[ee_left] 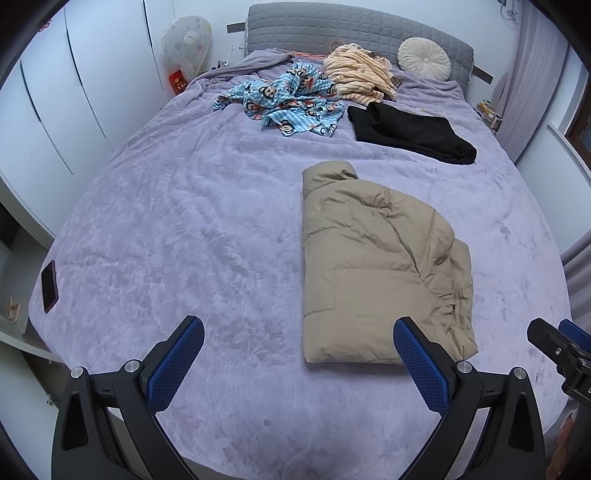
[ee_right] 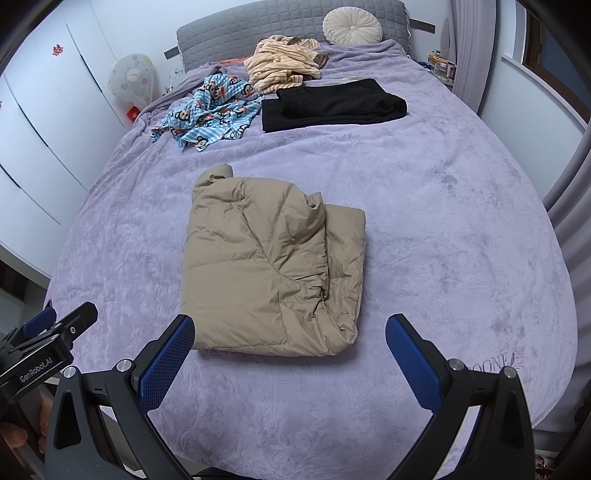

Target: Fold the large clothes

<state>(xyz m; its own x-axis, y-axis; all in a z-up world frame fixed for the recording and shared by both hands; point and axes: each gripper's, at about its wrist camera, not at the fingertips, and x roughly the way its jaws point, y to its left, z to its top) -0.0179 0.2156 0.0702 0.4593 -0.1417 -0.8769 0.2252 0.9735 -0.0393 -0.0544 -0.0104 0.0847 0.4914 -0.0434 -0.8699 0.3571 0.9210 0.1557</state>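
Note:
A tan puffer jacket (ee_left: 373,266) (ee_right: 269,266) lies folded lengthwise on the purple bedspread (ee_left: 184,221) (ee_right: 443,229), collar toward the headboard. My left gripper (ee_left: 299,336) hovers open just short of the jacket's near hem, its right finger in front of the hem corner. My right gripper (ee_right: 290,332) is open too, with the jacket's near edge between and beyond its fingers. Neither holds anything. A folded black garment (ee_left: 410,133) (ee_right: 332,105) lies farther up the bed.
A crumpled blue monkey-print garment (ee_left: 288,99) (ee_right: 210,110) and a striped peach garment (ee_left: 358,74) (ee_right: 280,66) sit near the grey headboard (ee_left: 351,29), beside a round cream cushion (ee_left: 424,59) (ee_right: 352,26). A phone (ee_left: 49,286) lies at the bed's left edge. White wardrobes (ee_left: 74,74) stand left.

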